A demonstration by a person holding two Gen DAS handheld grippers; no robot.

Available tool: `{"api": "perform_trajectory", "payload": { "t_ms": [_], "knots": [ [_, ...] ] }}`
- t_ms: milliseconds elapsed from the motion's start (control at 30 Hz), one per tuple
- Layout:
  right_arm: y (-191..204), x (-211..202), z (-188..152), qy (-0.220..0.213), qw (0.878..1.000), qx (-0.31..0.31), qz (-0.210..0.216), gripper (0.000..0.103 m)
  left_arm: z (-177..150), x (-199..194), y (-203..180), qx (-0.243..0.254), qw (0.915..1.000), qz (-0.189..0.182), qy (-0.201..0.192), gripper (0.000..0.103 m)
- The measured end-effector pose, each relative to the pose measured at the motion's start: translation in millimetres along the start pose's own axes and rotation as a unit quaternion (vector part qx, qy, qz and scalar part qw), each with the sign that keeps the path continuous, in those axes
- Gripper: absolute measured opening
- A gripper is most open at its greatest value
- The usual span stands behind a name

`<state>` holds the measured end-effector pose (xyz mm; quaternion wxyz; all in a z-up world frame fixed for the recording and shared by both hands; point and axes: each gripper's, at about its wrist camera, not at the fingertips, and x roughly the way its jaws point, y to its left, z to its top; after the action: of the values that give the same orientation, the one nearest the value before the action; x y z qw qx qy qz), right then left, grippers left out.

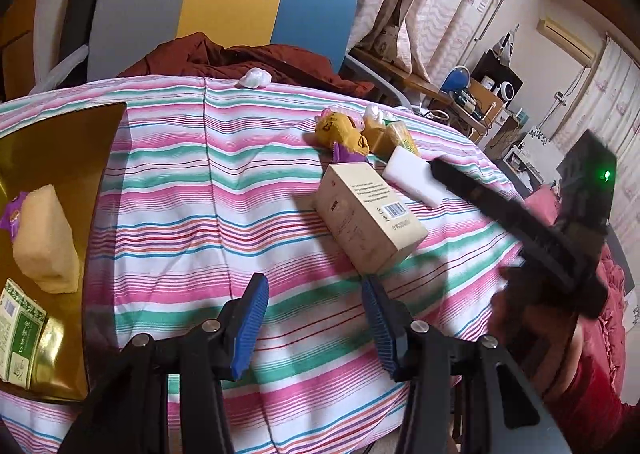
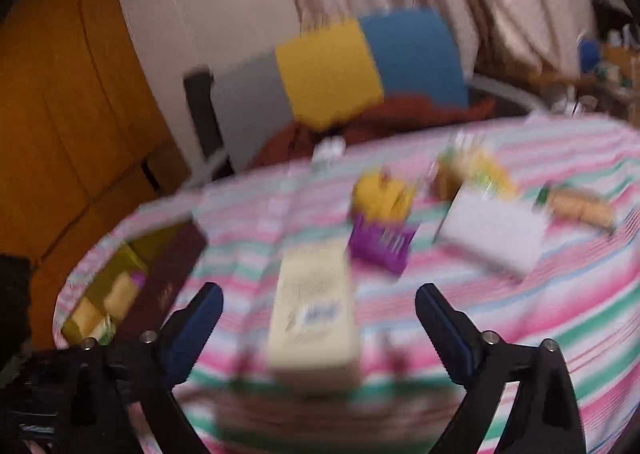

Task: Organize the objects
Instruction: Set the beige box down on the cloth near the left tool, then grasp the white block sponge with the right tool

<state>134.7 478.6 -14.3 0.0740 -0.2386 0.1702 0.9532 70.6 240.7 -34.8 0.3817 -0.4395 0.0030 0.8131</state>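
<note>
In the left wrist view, the beige rectangular cardboard box with a barcode (image 1: pixel 370 210) lies on the pink, green and white striped tabletop (image 1: pixel 192 190), right of centre, just beyond the tip of the left gripper (image 1: pixel 316 326)'s right finger. Those blue-padded fingers (image 1: pixel 252 324) stand partly open with nothing between them. At the left edge sits a gold tray (image 1: pixel 60 134) holding a pale yellow sponge block (image 1: pixel 46 240) and a green packet (image 1: pixel 20 334).

In the blurred right wrist view, the right gripper (image 2: pixel 318 330) has its fingers (image 2: pixel 196 328) spread wide; the same box (image 2: pixel 314 318) lies lengthwise in the gap, centred, touching neither pad. Beyond it lie a purple item (image 2: pixel 380 248) and a white flat block (image 2: pixel 494 242).
</note>
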Motion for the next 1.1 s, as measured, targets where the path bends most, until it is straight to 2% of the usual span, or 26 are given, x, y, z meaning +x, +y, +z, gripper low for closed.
{"api": "perform_trajectory", "payload": {
  "t_ms": [133, 233, 333, 467, 533, 567, 600, 633, 667, 700, 900, 1100],
  "knots": [
    [-40, 3, 28, 0.011, 0.996, -0.038, -0.079, 0.098, 4, 5, -4, -0.007, 0.9999, -0.01, 0.003, 0.049],
    [-71, 27, 44, 0.071, 0.986, -0.081, -0.127, 0.098, 9, 10, -9, -0.017, 0.9996, -0.023, 0.007, 0.049],
    [-83, 46, 49, 0.109, 0.977, -0.123, -0.138, 0.098, 15, 18, -18, -0.02, 0.9992, -0.031, 0.016, 0.049],
    [-80, 74, 37, 0.165, 0.957, -0.196, -0.133, 0.098, 21, 23, -34, -0.006, 0.9993, -0.032, 0.018, 0.05],
    [-82, 87, 29, 0.187, 0.948, -0.215, -0.14, 0.098, 25, 26, -40, 0.001, 0.9993, -0.031, 0.02, 0.055],
    [-84, 91, 26, 0.19, 0.947, -0.215, -0.144, 0.097, 27, 29, -44, 0.003, 0.9994, -0.027, 0.02, 0.061],
    [-86, 93, 24, 0.191, 0.949, -0.208, -0.137, 0.096, 29, 32, -49, 0.006, 0.9996, -0.022, 0.019, 0.066],
    [-88, 94, 22, 0.192, 0.953, -0.198, -0.125, 0.088, 30, 34, -52, 0.009, 0.9996, -0.02, 0.019, 0.069],
    [-91, 94, 20, 0.194, 0.958, -0.181, -0.111, 0.075, 31, 36, -56, 0.013, 0.9996, -0.018, 0.019, 0.073],
    [-94, 97, 17, 0.196, 0.959, -0.17, -0.111, 0.071, 32, 39, -60, 0.017, 0.9996, -0.012, 0.021, 0.075],
    [-105, 81, 13, 0.152, 0.979, -0.075, -0.112, 0.068, 37, 66, -78, 0.023, 0.9986, 0.016, 0.044, 0.076],
    [-101, 68, 8, 0.106, 0.982, -0.047, -0.147, 0.069, 38, 88, -89, 0.029, 0.9975, 0.038, 0.052, 0.077]
  ]
}}
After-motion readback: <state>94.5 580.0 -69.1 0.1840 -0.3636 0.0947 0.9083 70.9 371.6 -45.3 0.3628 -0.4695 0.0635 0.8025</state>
